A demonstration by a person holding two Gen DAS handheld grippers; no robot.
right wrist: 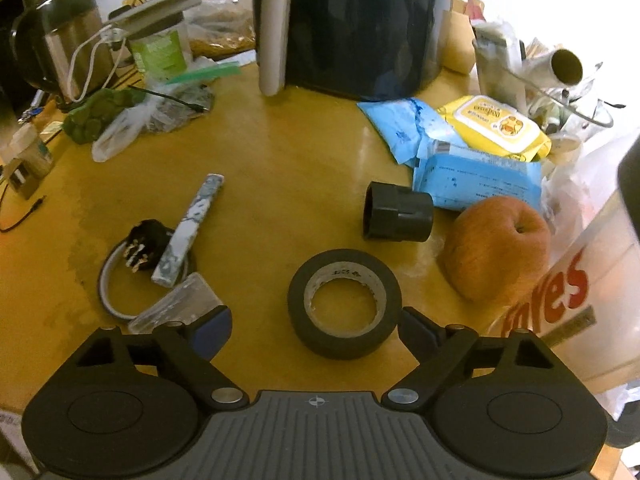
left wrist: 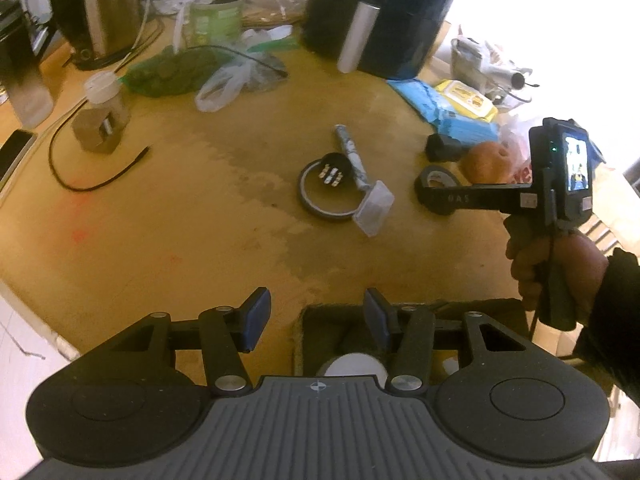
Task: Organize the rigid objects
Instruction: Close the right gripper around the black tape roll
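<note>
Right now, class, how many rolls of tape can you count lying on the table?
2. A thick black tape roll lies between the right gripper's open fingers, beside the apple. A thinner tape ring lies to its left, ringing a small black part. Clutter may hide others.

Tape roll (right wrist: pixel 344 304) before cylinder (right wrist: pixel 397 212); apple (right wrist: pixel 496 246) right; wipes packs (right wrist: pixel 476 176) behind.
</note>
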